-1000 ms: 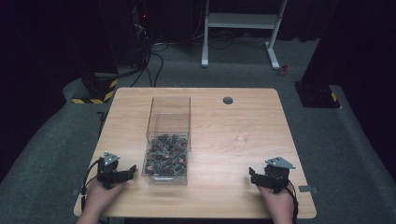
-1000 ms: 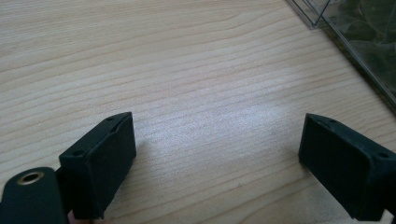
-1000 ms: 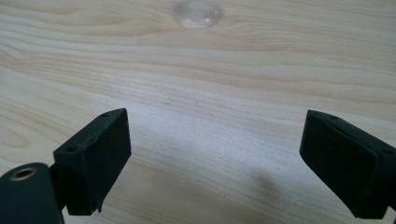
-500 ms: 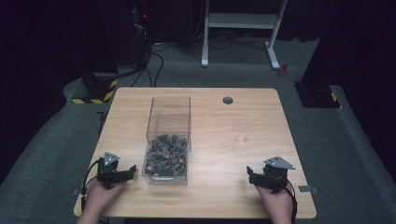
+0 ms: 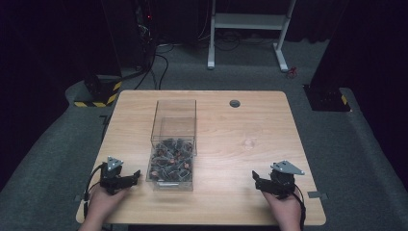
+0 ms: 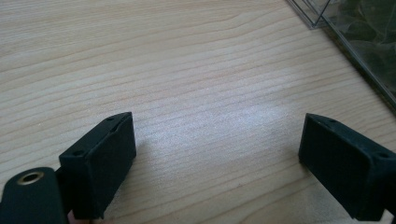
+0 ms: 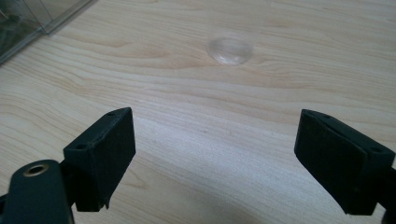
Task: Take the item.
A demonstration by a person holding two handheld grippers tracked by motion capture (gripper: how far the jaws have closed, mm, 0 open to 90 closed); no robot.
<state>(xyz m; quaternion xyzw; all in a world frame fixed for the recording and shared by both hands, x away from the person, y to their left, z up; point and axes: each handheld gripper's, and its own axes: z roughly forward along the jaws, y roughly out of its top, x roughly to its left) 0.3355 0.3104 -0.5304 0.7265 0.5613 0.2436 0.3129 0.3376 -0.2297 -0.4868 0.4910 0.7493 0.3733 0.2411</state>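
left gripper (image 5: 132,176) spread, empty, just beside clear box (image 5: 173,144) | right gripper (image 5: 256,179) spread, empty, near table (image 5: 250,202) front edge, bare wood ahead | one box, two grippers

clear box (image 5: 173,144), dark small parts inside, upright

Right gripper (image 7: 215,158) jaws spread wide over bare table (image 7: 196,126); ahead lies a small clear disc (image 7: 229,50), perhaps plastic.
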